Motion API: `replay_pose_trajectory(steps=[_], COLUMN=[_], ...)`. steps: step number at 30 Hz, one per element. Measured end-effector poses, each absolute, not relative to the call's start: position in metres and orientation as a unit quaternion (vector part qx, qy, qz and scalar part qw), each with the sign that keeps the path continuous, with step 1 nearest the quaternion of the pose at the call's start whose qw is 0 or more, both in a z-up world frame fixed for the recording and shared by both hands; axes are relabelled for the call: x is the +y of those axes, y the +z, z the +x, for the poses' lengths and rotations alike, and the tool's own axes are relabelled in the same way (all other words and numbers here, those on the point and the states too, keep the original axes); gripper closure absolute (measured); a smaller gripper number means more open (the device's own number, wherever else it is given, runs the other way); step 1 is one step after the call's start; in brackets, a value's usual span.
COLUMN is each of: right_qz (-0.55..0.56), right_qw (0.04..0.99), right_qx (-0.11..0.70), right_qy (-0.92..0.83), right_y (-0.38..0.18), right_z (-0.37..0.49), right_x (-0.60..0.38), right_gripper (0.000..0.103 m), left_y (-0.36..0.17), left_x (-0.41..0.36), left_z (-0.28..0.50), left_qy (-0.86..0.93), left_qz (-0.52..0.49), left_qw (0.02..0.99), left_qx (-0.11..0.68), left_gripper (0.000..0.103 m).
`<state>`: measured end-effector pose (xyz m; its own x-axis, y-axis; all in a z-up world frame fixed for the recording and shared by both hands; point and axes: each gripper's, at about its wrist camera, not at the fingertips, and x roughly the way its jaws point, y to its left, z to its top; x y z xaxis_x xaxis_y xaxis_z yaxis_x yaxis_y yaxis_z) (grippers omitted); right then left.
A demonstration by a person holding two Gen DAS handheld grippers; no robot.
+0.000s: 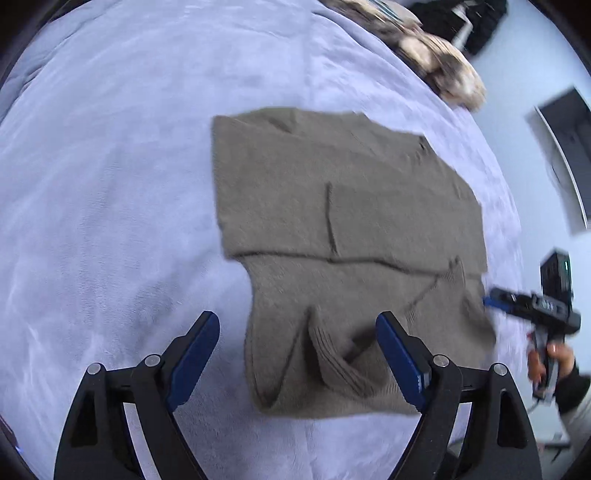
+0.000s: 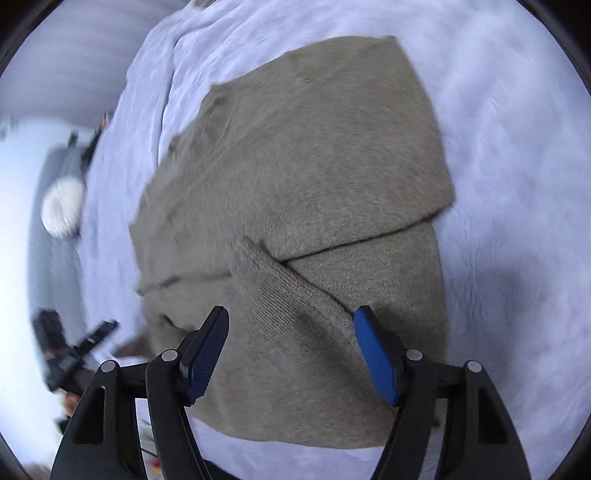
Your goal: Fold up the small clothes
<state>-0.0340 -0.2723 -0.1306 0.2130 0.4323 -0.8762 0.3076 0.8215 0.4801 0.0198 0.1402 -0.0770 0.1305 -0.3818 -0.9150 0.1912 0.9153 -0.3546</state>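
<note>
A grey-brown knit sweater (image 1: pixel 332 229) lies flat on a pale lilac blanket (image 1: pixel 110 184), with its sleeves folded in over the body. My left gripper (image 1: pixel 297 343) is open and empty, just above the sweater's near edge. My right gripper (image 2: pixel 291 332) is open and empty, over a ribbed cuff (image 2: pixel 280 291) of the sweater (image 2: pixel 295 166). The right gripper also shows in the left wrist view (image 1: pixel 517 302) at the sweater's right edge, held by a hand. The left gripper shows blurred in the right wrist view (image 2: pixel 99 332) at the left.
A tan and brown fluffy item (image 1: pixel 443 62) lies at the blanket's far right edge. A dark garment (image 1: pixel 476 22) lies on the floor beyond it. A dark flat panel (image 1: pixel 569 147) stands at the right. A white round object (image 2: pixel 62 210) lies off the bed at left.
</note>
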Motion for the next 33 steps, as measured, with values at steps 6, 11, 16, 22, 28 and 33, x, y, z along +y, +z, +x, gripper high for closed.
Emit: replay_pose_trajectory(steps=[6,11,16,22,28,33], right_qz=[0.156,0.08,0.028,-0.003,-0.005,0.009], right_qw=[0.736,0.725,0.752,0.817,0.855,0.853], right_qx=[0.655,0.681,0.653,0.574,0.518,0.521], right_qy=[0.067,0.063,0.083,0.049,0.035,0.021], right_y=[-0.141,-0.158,-0.126,-0.056,-0.02,-0.042], right_z=[-0.013,-0.001,-0.02,-0.028,0.018,0.075], right_x=[-0.226,-0.195,-0.182,-0.201,-0.213,-0.233], right_gripper=[0.029,0.064,0.093,0.093,0.093,0.093], left_y=[-0.087,-0.117,-0.106,-0.052,-0.016,-0.037], left_x=[0.114,0.096,0.091,0.091,0.069,0.047], left_z=[0.013,0.014,0.014,0.03,0.09,0.148], left_qy=[-0.251,-0.232,-0.226,-0.239,-0.243,-0.216], left_qz=[-0.138,-0.154,-0.157,-0.171,-0.148,-0.117], left_qw=[0.681,0.654,0.683,0.736,0.782,0.796], left_qx=[0.674,0.703,0.676,0.609,0.555,0.554], left_gripper=[0.016,0.068,0.091,0.091,0.091,0.09])
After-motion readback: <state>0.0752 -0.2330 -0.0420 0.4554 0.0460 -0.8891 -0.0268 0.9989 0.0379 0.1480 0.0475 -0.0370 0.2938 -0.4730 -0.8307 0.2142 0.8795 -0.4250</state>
